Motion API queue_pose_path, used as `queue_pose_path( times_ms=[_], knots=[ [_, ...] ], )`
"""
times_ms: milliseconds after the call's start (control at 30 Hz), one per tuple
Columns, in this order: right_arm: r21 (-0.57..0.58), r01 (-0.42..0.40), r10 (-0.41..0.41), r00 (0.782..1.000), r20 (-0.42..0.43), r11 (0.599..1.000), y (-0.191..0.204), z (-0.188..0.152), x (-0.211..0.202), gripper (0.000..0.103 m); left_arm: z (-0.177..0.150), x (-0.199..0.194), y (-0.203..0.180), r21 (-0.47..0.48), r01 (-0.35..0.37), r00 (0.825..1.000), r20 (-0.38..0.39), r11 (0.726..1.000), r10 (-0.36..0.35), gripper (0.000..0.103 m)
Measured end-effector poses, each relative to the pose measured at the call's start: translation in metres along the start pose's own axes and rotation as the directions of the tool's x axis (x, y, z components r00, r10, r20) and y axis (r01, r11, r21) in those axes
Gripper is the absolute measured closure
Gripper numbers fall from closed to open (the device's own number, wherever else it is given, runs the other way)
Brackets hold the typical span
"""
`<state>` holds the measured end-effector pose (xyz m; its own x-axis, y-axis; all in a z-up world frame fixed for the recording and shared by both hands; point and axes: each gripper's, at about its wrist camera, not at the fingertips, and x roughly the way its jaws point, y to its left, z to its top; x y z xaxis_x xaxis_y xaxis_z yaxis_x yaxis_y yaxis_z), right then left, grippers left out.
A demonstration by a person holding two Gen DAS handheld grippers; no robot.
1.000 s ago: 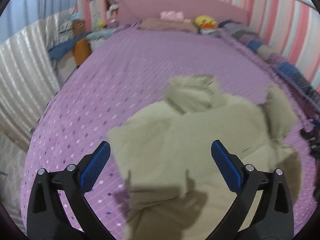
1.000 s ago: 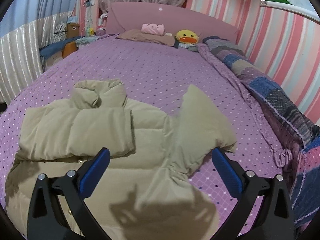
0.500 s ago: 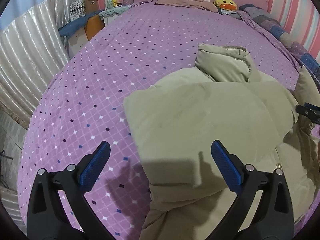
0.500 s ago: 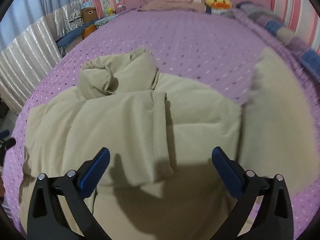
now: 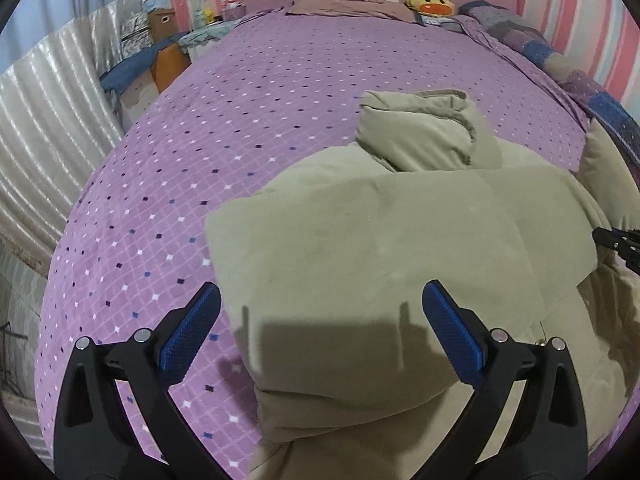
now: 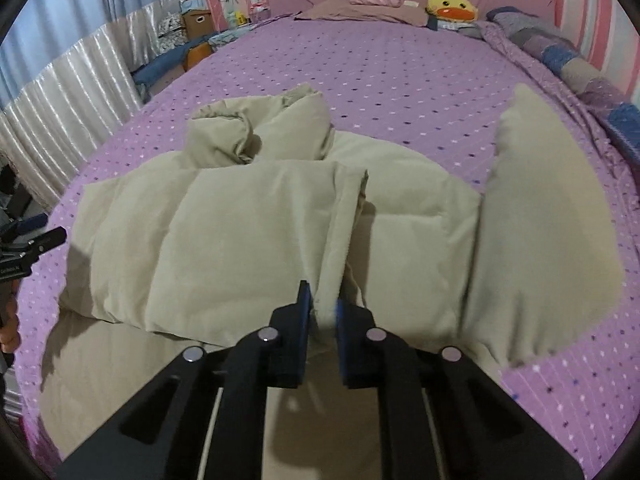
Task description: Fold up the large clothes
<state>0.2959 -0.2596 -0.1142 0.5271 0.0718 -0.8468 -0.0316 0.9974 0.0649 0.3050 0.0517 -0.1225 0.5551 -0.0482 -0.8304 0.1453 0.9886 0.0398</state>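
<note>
Two grippers pointed down at the tan puffy jacket (image 6: 256, 232), which lay across the near end of the purple bed (image 6: 400, 72), its collar toward the pillows. The right gripper (image 6: 322, 312) was pinched shut on the folded sleeve's edge, right in front of it. The left gripper (image 5: 320, 328) hung wide open over the jacket's left fold, holding nothing.

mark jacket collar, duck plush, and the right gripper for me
jacket collar (image 6: 260, 132): right wrist view, on the bunched stand-up collar's near face.
duck plush (image 5: 432, 2): left wrist view, on its yellow face by the headboard.
right gripper (image 6: 323, 308): right wrist view, midway between its fingertips, shut on the sleeve edge.
</note>
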Motion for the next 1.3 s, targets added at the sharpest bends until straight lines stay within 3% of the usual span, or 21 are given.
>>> queue_pose_path(
  times_ms=[100,300,400,467,600,633,667,733,1033,1167,1300],
  knots=[
    [-0.029,0.067,-0.068,0.997,-0.035,0.997,0.005,-0.004,0.022,0.091,-0.002,0.006,-0.004,0.001,-0.011,1.000,-0.018,1.000,0.011,0.003],
    [-0.066,0.096,-0.099,0.994,-0.038,0.993,0.008,-0.004,0.031,0.088,-0.006,0.003,-0.001,-0.014,-0.016,0.999,-0.031,1.000,0.015,0.003],
    [-0.073,0.112,-0.112,0.994,-0.007,0.991,0.008,-0.007,0.014,0.068,-0.006,-0.002,-0.001,-0.007,-0.023,1.000,-0.022,1.000,0.022,0.003],
    [-0.060,0.105,-0.104,0.994,0.023,0.993,0.005,-0.008,0.003,0.046,-0.005,-0.007,-0.003,-0.006,-0.020,1.000,-0.009,1.000,0.019,0.003],
    [-0.033,0.119,-0.117,0.991,0.067,0.992,-0.001,-0.007,-0.022,0.044,-0.002,-0.016,-0.008,-0.010,-0.012,1.000,0.014,1.000,0.012,0.003],
    [-0.024,0.118,-0.116,0.990,0.074,0.993,-0.002,-0.007,-0.026,0.038,-0.001,-0.019,-0.010,-0.009,-0.013,1.000,0.020,1.000,0.013,0.003],
    [-0.004,0.119,-0.118,0.989,0.091,0.993,-0.005,-0.007,-0.035,0.026,-0.001,-0.021,-0.011,-0.008,-0.012,1.000,0.023,1.000,0.013,0.003],
    [0.024,0.128,-0.130,0.983,0.129,0.991,-0.010,-0.007,-0.050,0.019,0.000,-0.027,-0.013,-0.006,-0.009,0.999,0.033,1.000,0.010,0.003],
    [0.194,0.170,-0.212,0.952,0.223,0.966,-0.084,0.005,-0.115,0.013,0.019,-0.046,-0.011,0.006,-0.008,0.998,0.057,1.000,0.007,0.003],
    [0.267,0.225,-0.284,0.936,0.209,0.937,-0.133,0.006,-0.125,0.012,0.031,-0.049,-0.012,-0.023,0.027,0.998,0.062,0.999,-0.026,0.003],
    [0.370,0.218,-0.303,0.934,0.188,0.903,-0.184,0.004,-0.120,0.011,0.041,-0.048,-0.020,-0.036,0.037,0.997,0.069,0.999,-0.034,0.003]
  ],
)
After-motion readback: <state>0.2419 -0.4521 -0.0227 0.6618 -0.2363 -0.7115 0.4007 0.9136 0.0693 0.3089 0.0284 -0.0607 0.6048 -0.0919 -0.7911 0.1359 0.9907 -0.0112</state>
